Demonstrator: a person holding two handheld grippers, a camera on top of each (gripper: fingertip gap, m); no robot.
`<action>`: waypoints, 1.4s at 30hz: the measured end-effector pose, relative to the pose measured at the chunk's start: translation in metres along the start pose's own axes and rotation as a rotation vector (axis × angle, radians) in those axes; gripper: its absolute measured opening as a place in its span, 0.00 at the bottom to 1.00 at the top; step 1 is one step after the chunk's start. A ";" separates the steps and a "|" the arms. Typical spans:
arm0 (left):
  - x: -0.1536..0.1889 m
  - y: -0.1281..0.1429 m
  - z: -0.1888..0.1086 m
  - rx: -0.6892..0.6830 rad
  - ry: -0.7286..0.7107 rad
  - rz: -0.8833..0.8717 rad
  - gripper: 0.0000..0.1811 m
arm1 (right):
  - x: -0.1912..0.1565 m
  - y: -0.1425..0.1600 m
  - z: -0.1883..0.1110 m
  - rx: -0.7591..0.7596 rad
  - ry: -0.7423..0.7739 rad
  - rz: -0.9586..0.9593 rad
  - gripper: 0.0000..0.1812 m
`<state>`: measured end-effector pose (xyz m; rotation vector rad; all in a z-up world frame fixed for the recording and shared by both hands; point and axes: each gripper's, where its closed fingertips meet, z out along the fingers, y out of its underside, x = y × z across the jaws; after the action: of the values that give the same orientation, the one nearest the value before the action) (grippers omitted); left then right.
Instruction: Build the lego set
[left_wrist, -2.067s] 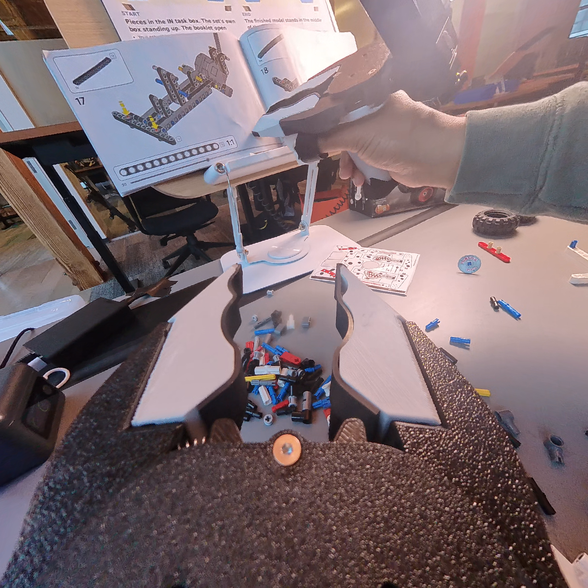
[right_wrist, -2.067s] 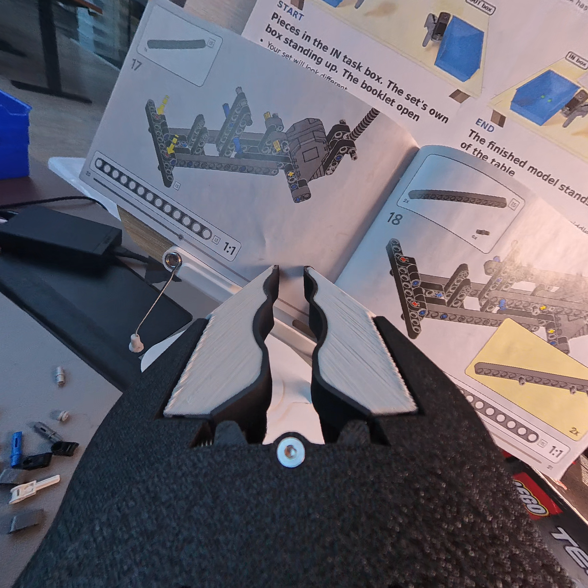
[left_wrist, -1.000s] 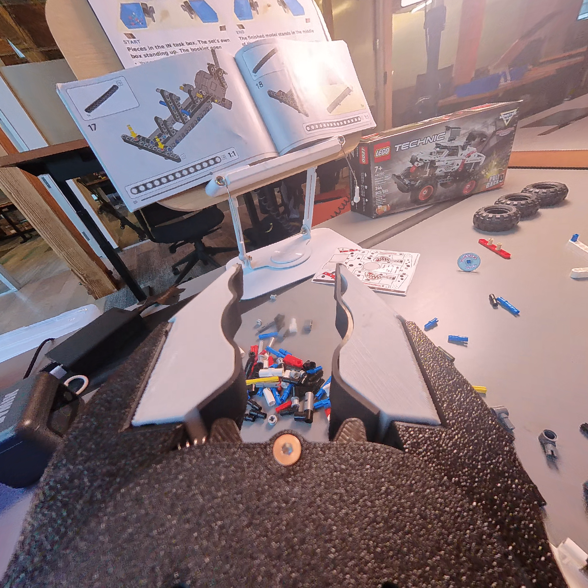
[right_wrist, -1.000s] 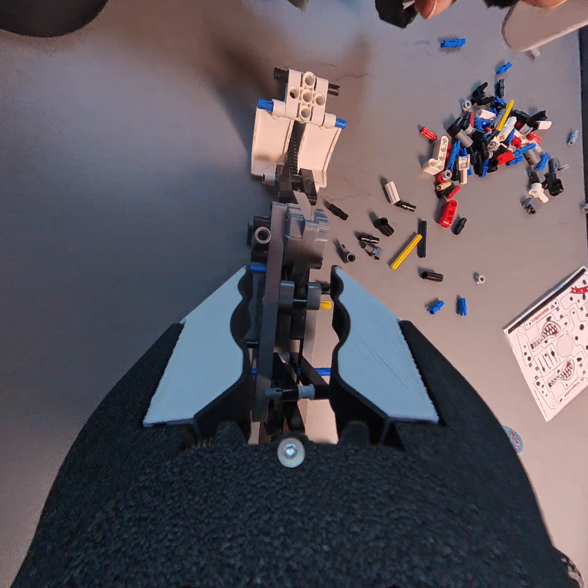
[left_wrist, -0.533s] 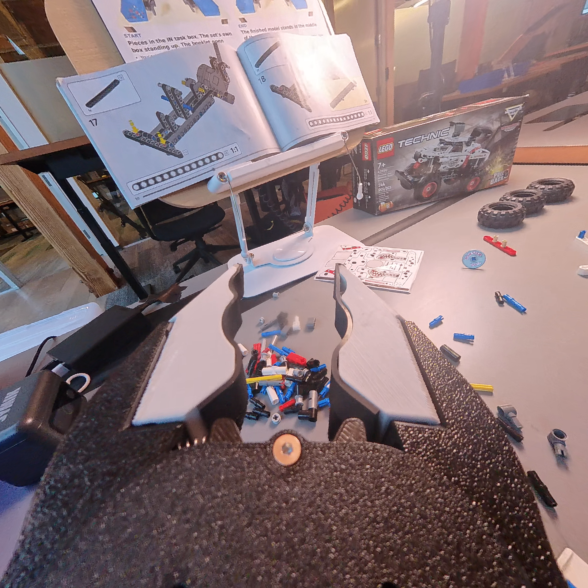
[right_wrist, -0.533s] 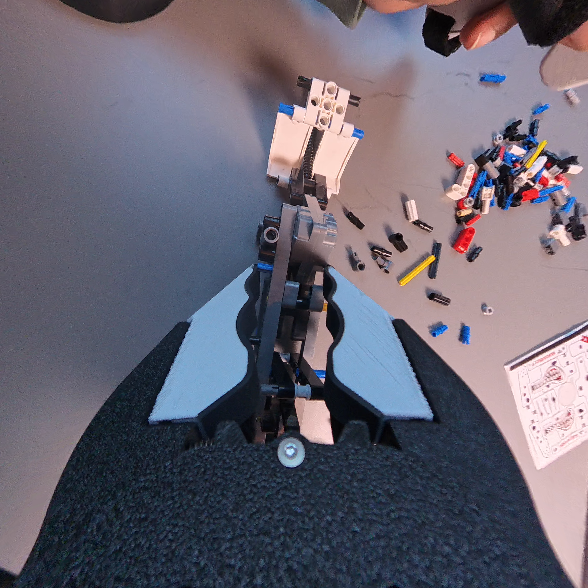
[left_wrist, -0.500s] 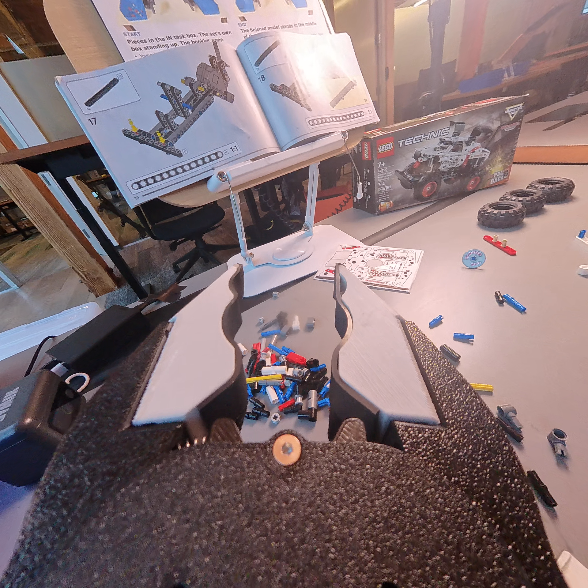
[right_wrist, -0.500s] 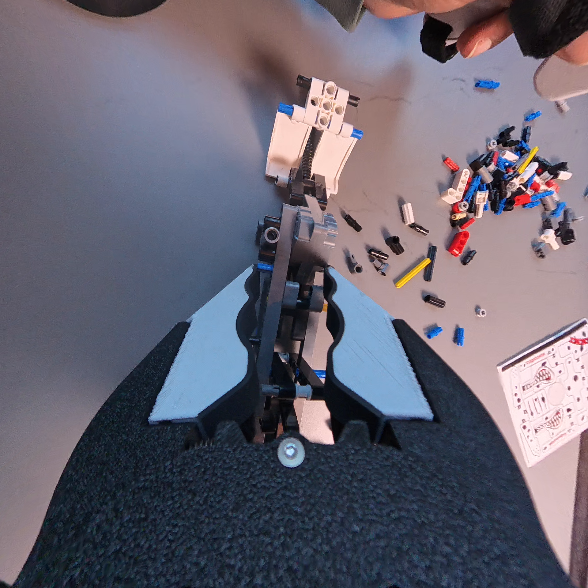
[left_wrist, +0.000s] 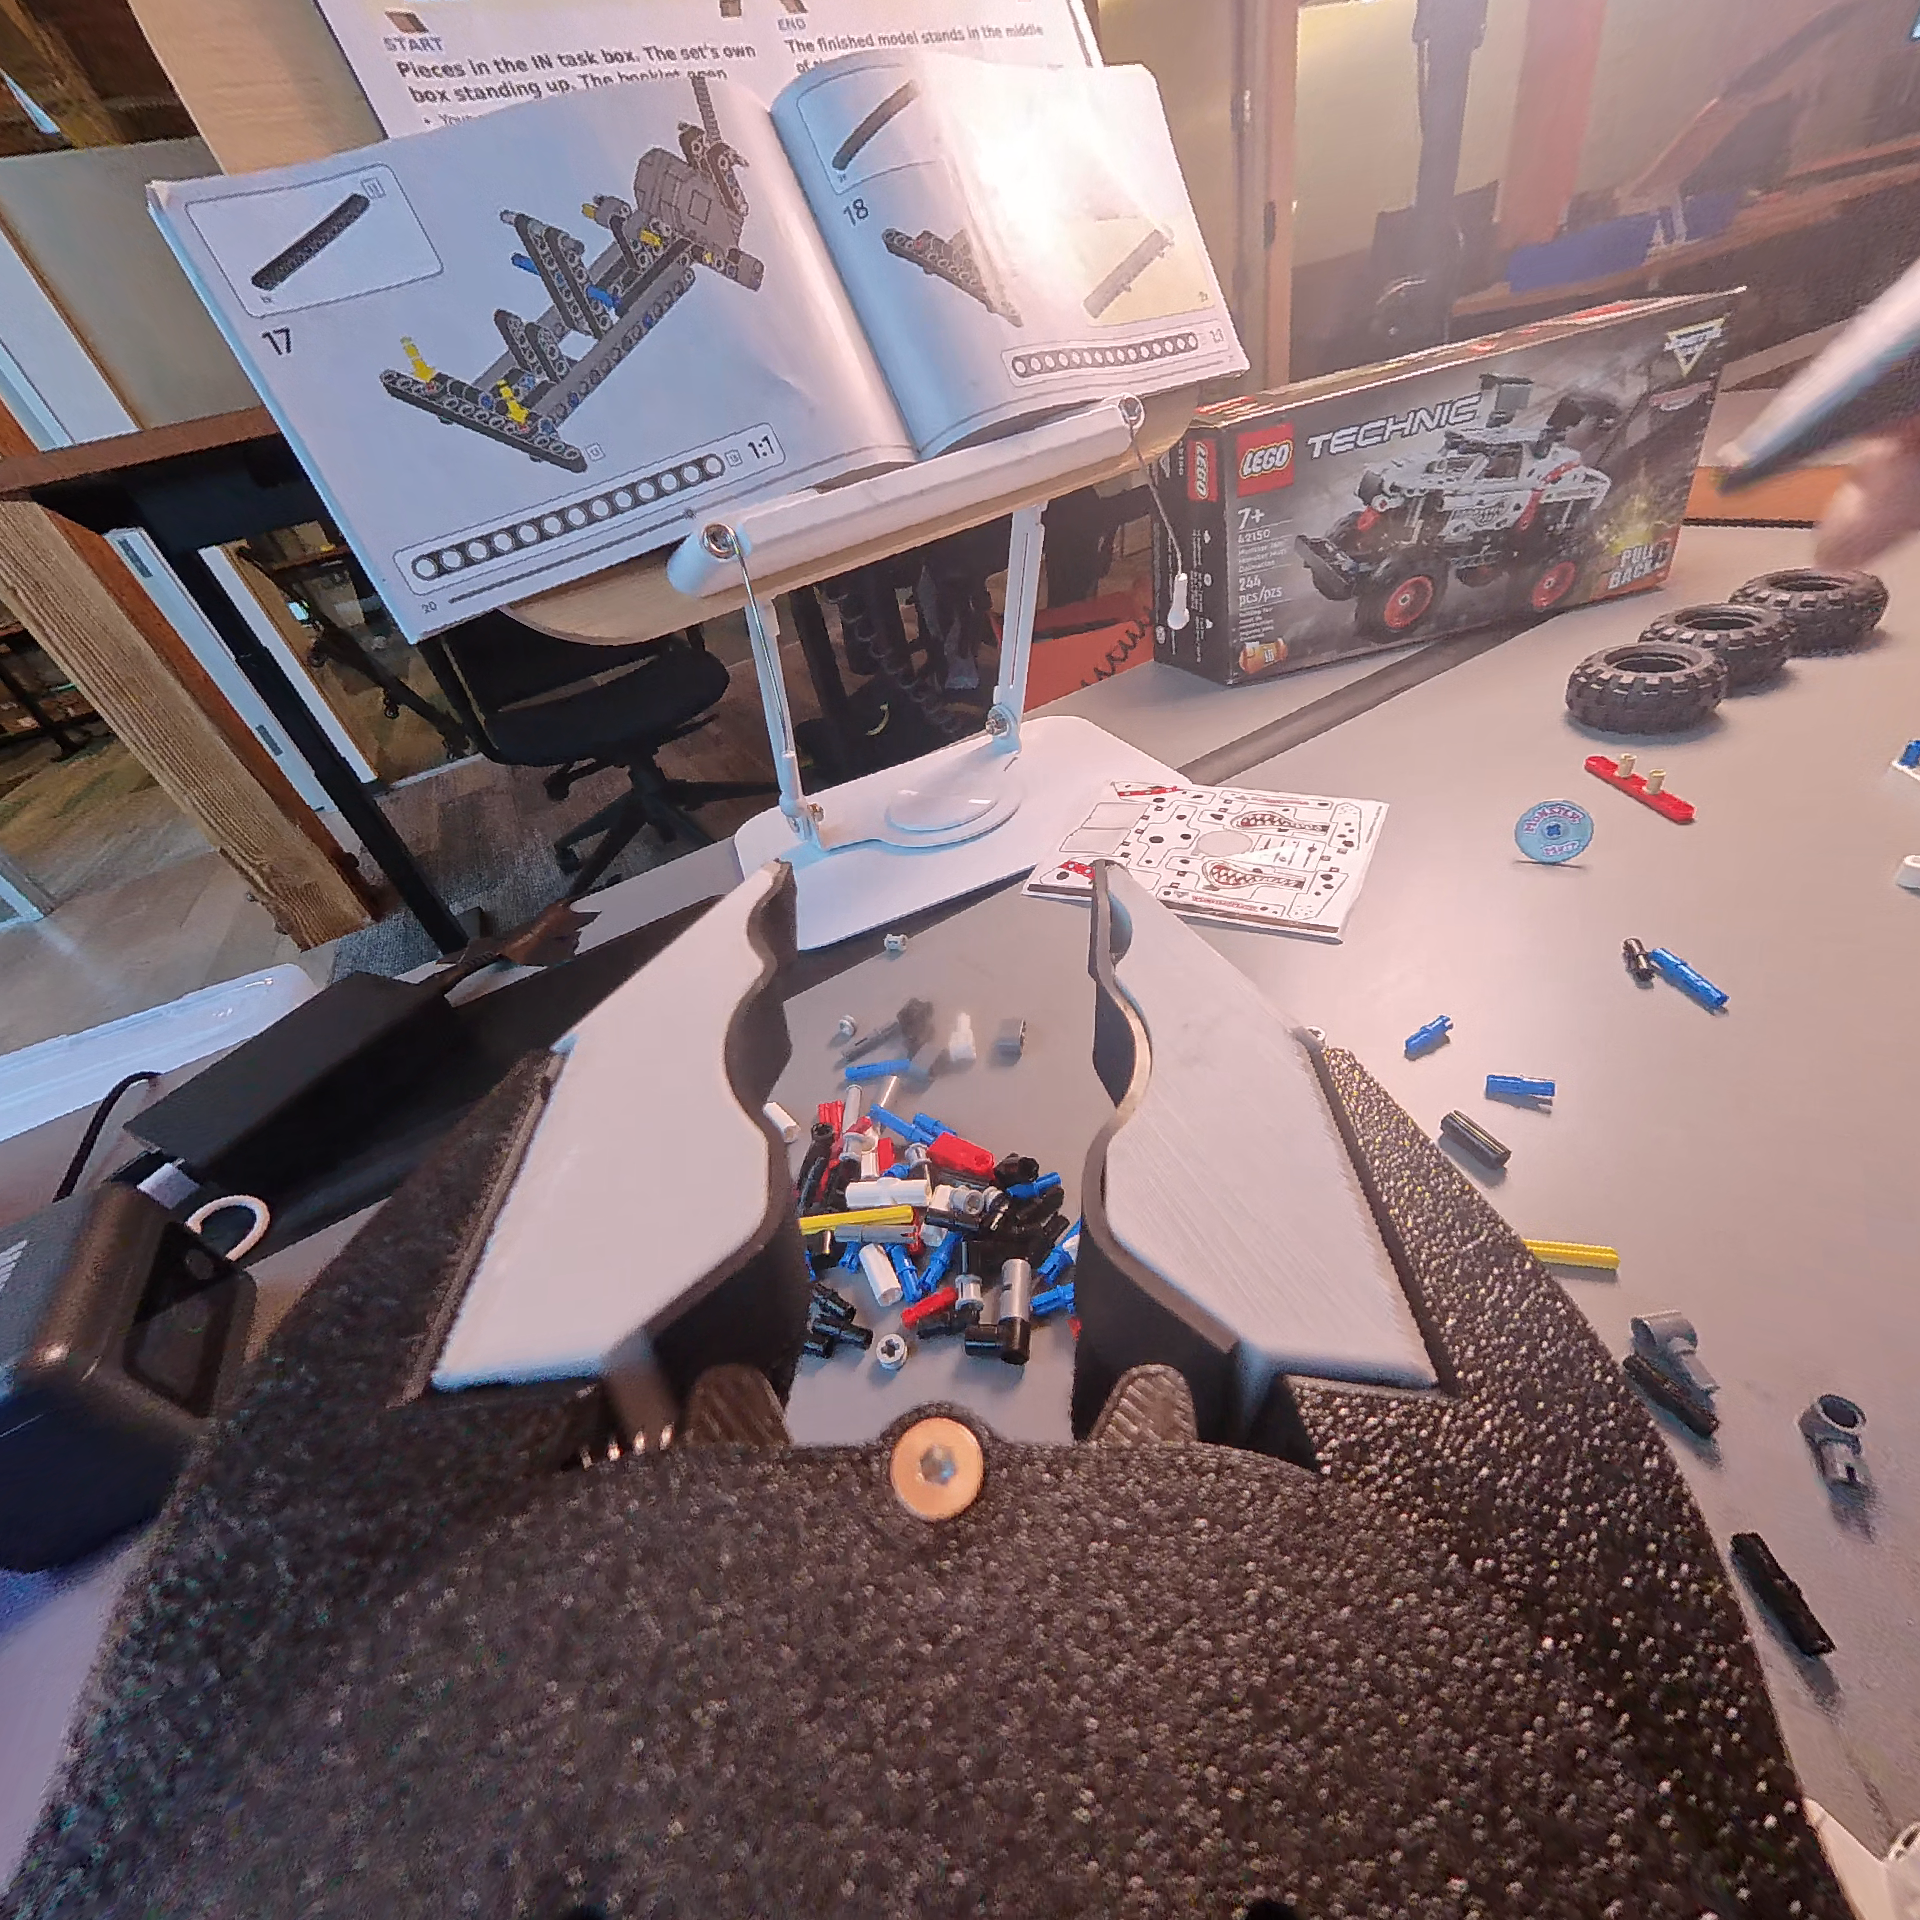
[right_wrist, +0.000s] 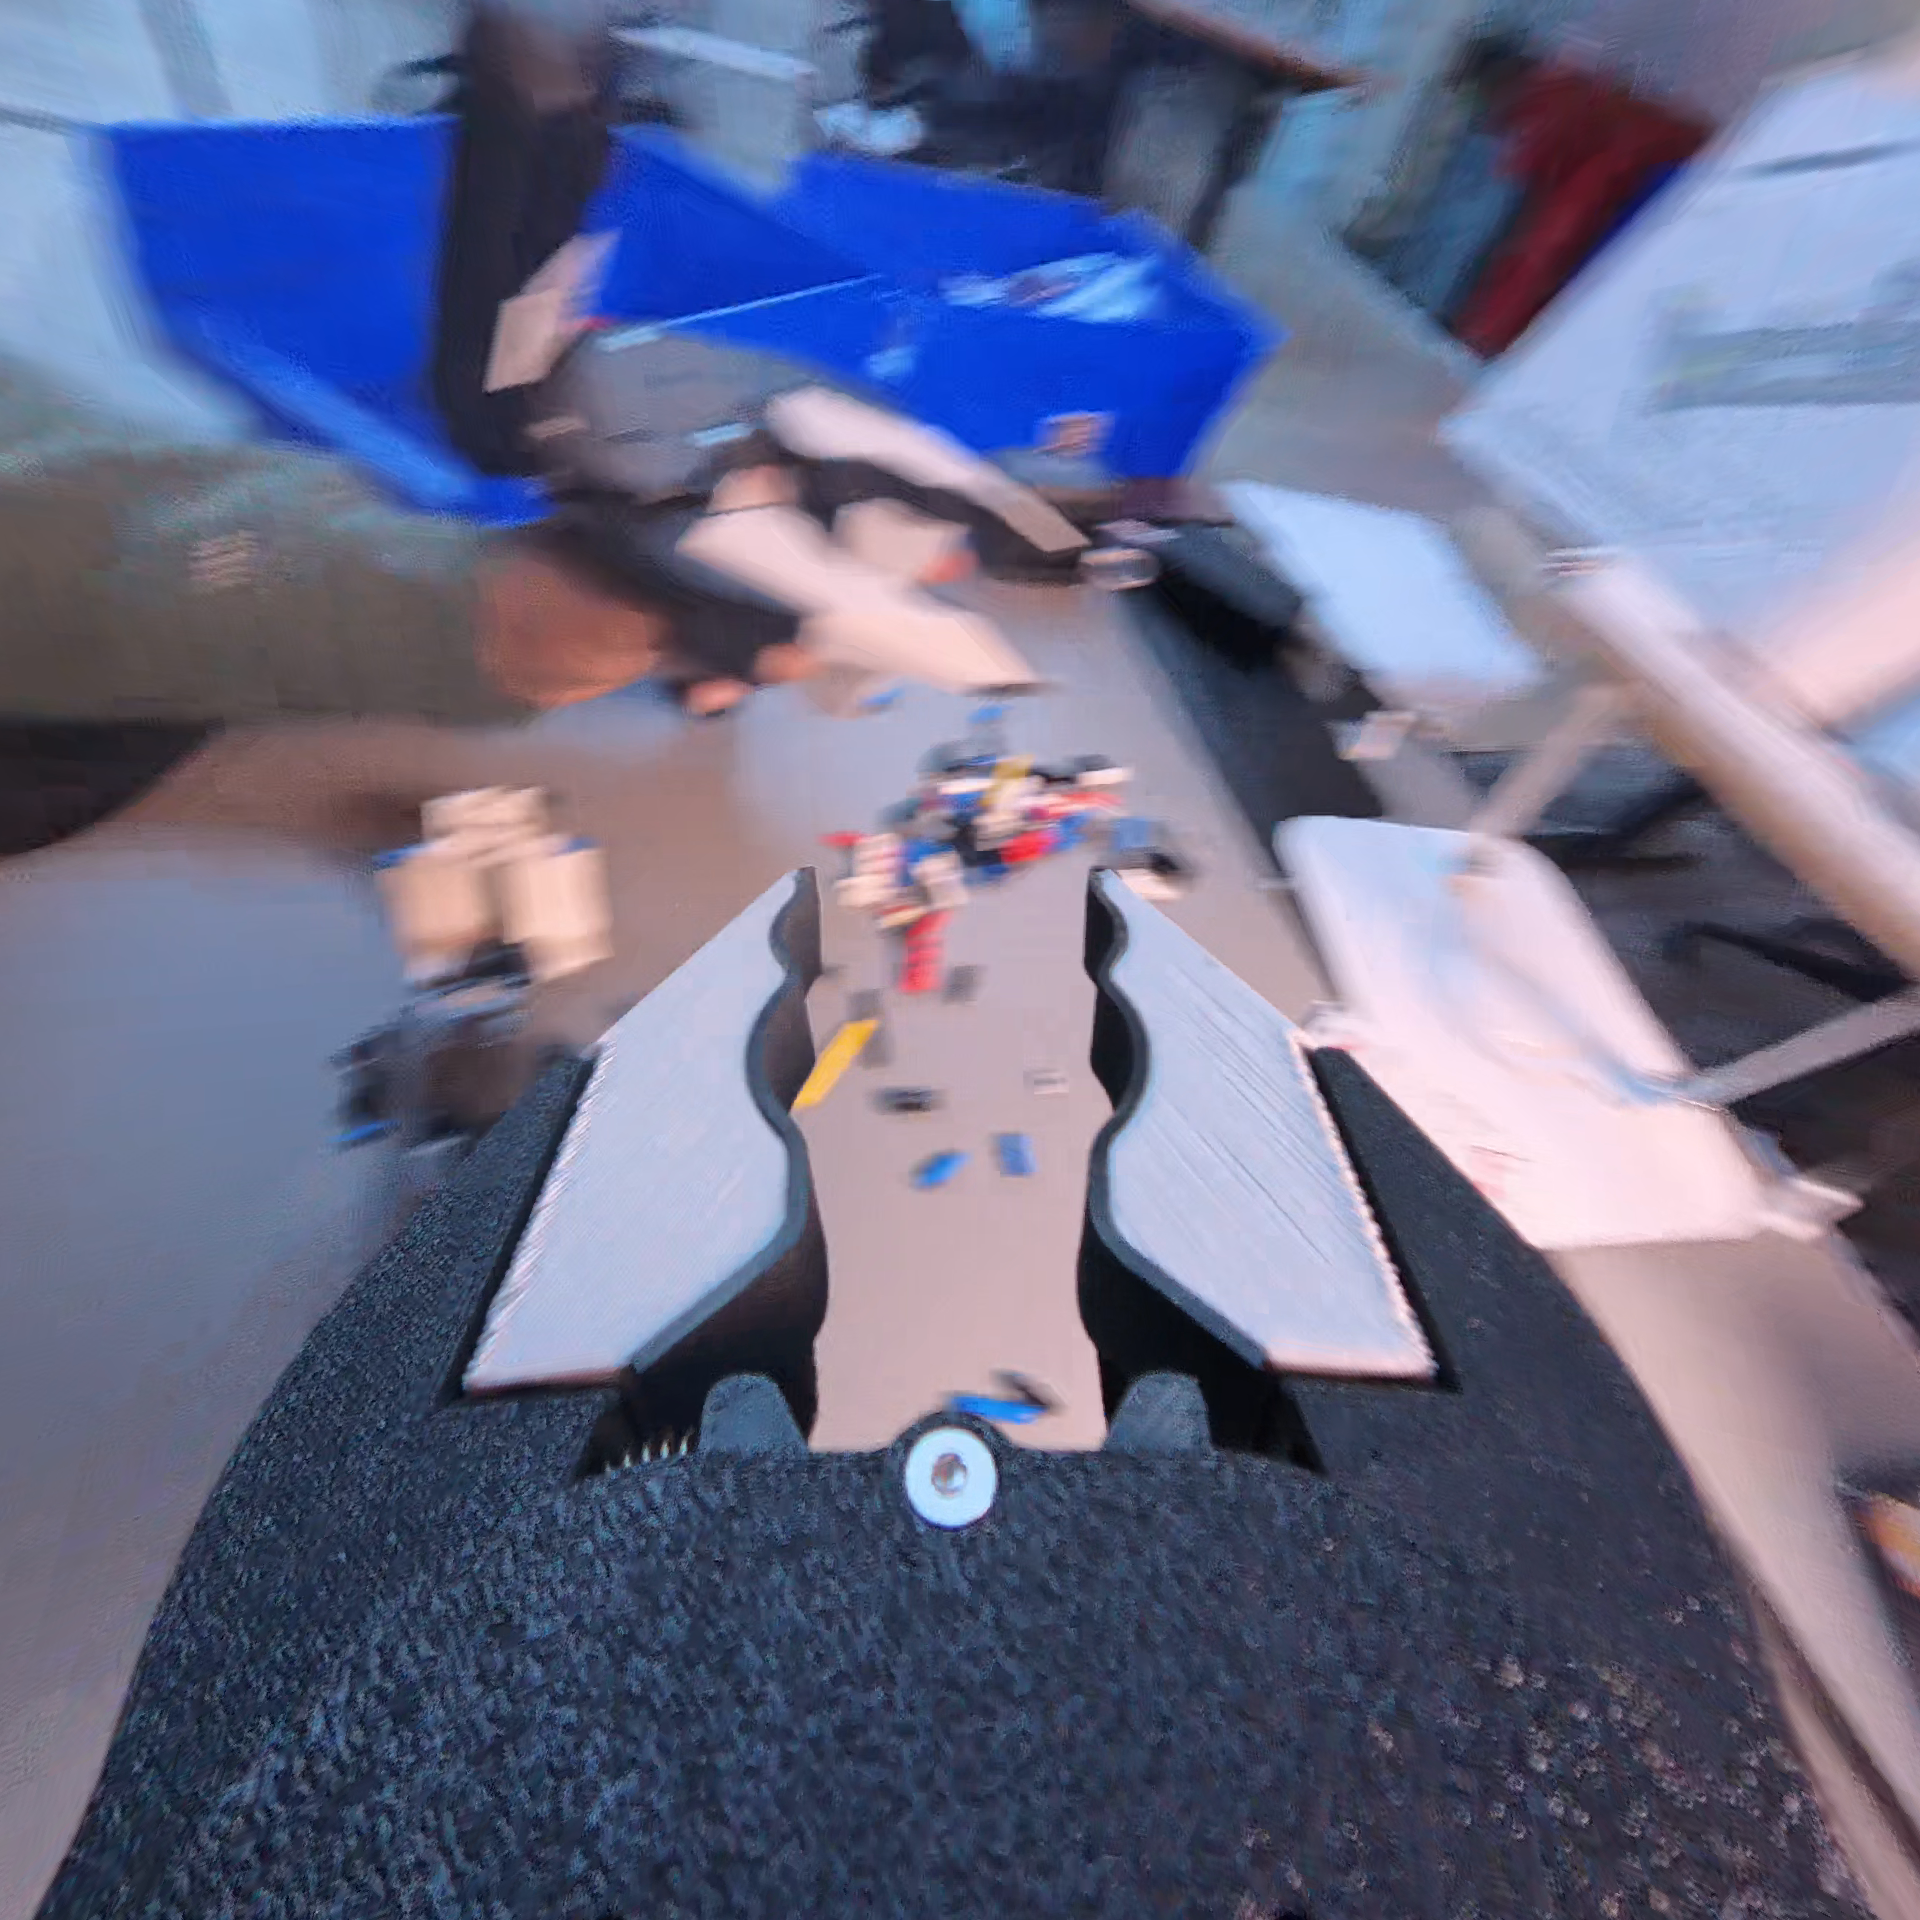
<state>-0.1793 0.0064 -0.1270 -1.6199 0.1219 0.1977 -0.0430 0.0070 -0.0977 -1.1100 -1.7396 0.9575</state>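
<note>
At the far left of the left wrist view a black power brick lies on the grey table, and behind it the open instruction booklet is propped on a white stand. The left gripper is held above the pile of small lego pieces, its jaws spread wide and nothing between them. Further right a sticker sheet lies flat, then the set's box, three black tyres and scattered blue pins. In the heavily blurred right wrist view the part-built lego model is made out on the table at left, apart from the right gripper, whose jaws are likewise wide and empty, with the pile ahead. The pieces are small and heaped, so a closing grip is judged likely to catch two at once or flick a pin off the table. Given the blur, the right gripper is probably moving fast, and a careless sweep could knock the model.
</note>
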 end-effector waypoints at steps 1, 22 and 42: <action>0.000 0.001 0.000 -0.001 0.001 -0.001 0.31 | 0.031 -0.005 -0.003 0.034 0.099 0.013 0.27; -0.001 0.010 0.004 -0.022 0.002 -0.005 0.31 | 0.335 -0.013 -0.032 0.273 0.922 0.201 0.04; 0.004 0.014 0.006 -0.034 0.016 -0.004 0.31 | 0.356 -0.006 -0.034 0.216 0.928 0.186 0.00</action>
<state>-0.1790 0.0116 -0.1420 -1.6552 0.1280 0.1843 -0.1043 0.3438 0.0064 -1.2966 -0.7756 0.5579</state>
